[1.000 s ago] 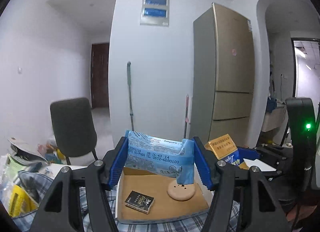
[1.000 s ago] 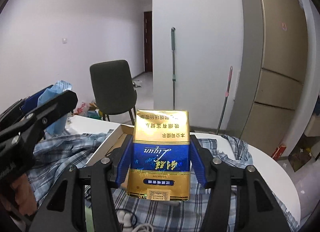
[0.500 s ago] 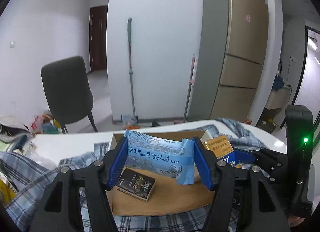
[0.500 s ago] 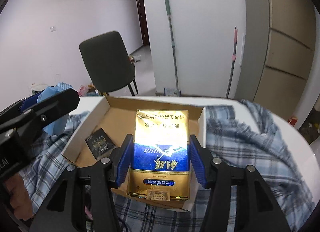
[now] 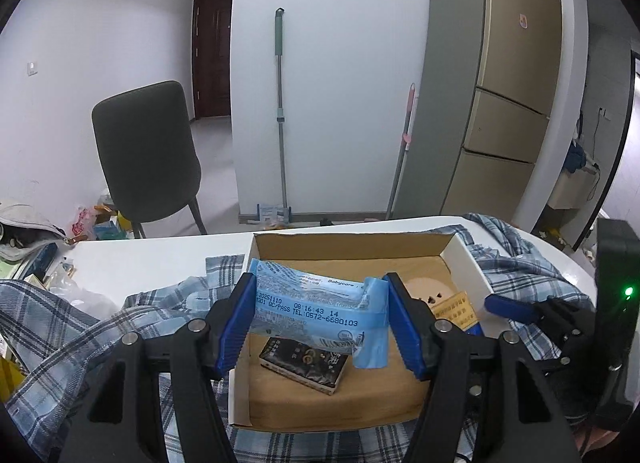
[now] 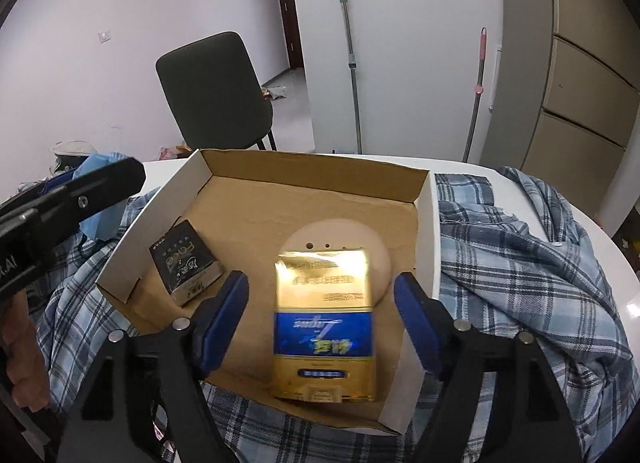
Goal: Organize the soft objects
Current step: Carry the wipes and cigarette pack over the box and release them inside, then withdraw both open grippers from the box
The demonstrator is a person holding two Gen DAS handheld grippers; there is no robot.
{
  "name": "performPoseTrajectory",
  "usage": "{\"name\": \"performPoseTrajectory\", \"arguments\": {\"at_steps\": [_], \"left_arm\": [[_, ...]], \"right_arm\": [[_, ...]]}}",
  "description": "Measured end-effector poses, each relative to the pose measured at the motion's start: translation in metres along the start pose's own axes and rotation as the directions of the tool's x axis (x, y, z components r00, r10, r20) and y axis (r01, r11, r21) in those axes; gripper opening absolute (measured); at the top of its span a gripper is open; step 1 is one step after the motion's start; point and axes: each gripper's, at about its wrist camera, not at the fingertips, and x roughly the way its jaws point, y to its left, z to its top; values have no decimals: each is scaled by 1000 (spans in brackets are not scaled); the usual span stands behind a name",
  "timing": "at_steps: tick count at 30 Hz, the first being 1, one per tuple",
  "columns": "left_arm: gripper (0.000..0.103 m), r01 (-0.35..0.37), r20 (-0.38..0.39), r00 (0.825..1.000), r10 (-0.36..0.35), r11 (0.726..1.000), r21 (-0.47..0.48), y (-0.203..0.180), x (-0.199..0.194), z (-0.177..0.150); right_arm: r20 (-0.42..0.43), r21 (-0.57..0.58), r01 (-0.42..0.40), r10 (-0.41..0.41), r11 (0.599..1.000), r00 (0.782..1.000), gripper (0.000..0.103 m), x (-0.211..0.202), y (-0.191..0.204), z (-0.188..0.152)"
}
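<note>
Since half a second ago the right gripper (image 6: pixel 322 319) has spread its fingers and let go of the gold and blue pack (image 6: pixel 325 323), which now lies free between them in the near right part of the cardboard box (image 6: pixel 424 247), its far end overlapping the round beige pad (image 6: pixel 376 247). Neither blue pad touches it, so the release looks complete; dropping it low probably kept the light pack from bouncing out.

In the left wrist view, the left gripper (image 5: pixel 320 315) is clenched on the blue wipes packet (image 5: pixel 316 307), squeezed by its two short ends so the soft wrapper bows and one corner flap hangs down at 5 o'clock. It hovers above the near left half of the box, over the black pack (image 5: pixel 304 361) that lies on the box floor, likely lined up to go in next. Gripping end to end keeps the floppy packet from sagging out of the fingers.

The box sits on a blue plaid shirt (image 6: pixel 520 263) spread across the white desk (image 5: pixel 160 259). Farther off, at 10 o'clock, a dark chair (image 5: pixel 148 155) stands on the floor; a mop (image 5: pixel 280 111) leans on the wall at 12 o'clock, and a tall fridge (image 5: pixel 500 83) rises at 2 o'clock.
</note>
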Motion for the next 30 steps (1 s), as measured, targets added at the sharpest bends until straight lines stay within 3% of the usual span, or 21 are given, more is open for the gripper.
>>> {"name": "performPoseTrajectory", "arguments": {"at_steps": [7,11,19,24,30], "left_arm": [[66,10,-35,999,-9,1000,26,-6,9,-5],[81,-12,-39,999,12,1000,11,-6,13,-8],[81,-9,-27,1000,9,1000,5,-4,3,-4],[81,2,-4,1000,-2,1000,7,-9,-22,6],[81,5,87,996,-8,999,35,-16,-82,16]], "right_arm": [[15,10,34,-34,999,999,74,-8,-6,4],[17,13,41,-41,999,999,74,-9,-10,7],[27,10,52,-52,999,998,74,-14,-10,10],[60,5,46,-46,999,997,74,-36,-3,15],[133,-21,24,-21,999,991,74,-85,11,22]]}}
